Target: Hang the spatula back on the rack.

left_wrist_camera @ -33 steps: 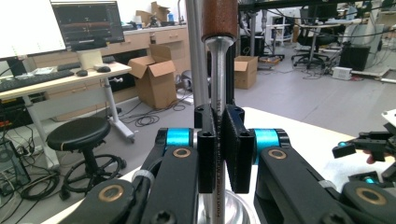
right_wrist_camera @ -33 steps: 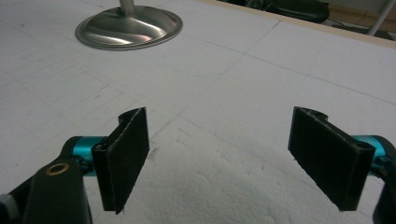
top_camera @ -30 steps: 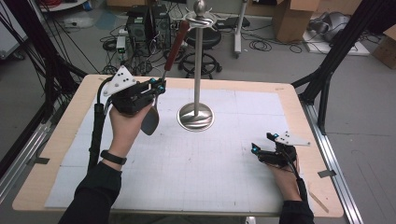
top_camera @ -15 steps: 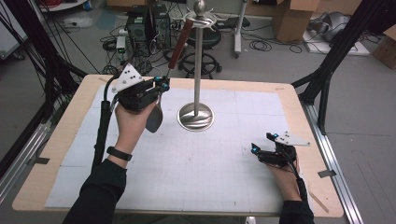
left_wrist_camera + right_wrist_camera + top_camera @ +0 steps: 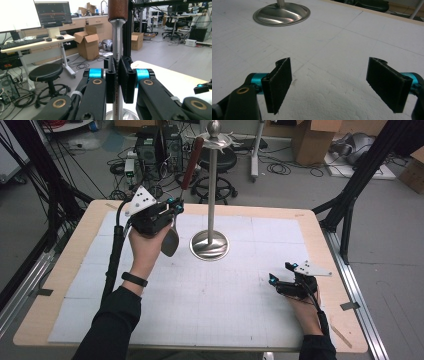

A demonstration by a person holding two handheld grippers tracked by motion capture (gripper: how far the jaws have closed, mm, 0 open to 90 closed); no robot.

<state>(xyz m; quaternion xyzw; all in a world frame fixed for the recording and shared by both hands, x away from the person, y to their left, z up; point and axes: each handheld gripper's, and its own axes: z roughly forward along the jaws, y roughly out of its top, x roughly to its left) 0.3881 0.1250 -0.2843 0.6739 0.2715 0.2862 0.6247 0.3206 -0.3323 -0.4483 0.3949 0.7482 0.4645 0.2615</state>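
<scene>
1. The left gripper point(image 5: 172, 212), raised above the counter point(image 5: 310, 227), has its fingers point(image 5: 126, 80) clamped on the steel shank of a wooden-handled ladle point(image 5: 181, 195), just below the brown grip.
2. The ladle stands tilted, handle up and leaning toward the head of the steel hanging stand point(image 5: 212, 185), its bowl hanging beside the hand and just left of the stand's round base.
3. The right gripper point(image 5: 280, 276) rests low on the counter's near right side, fingers point(image 5: 279, 83) wide apart and holding nothing.
4. By appearance, the step in hand is carrying the ladle to the stand for hanging.
5. The next move likely calls for lifting the handle's end up to one of the hooks at the stand's top and settling it there before letting go.
</scene>
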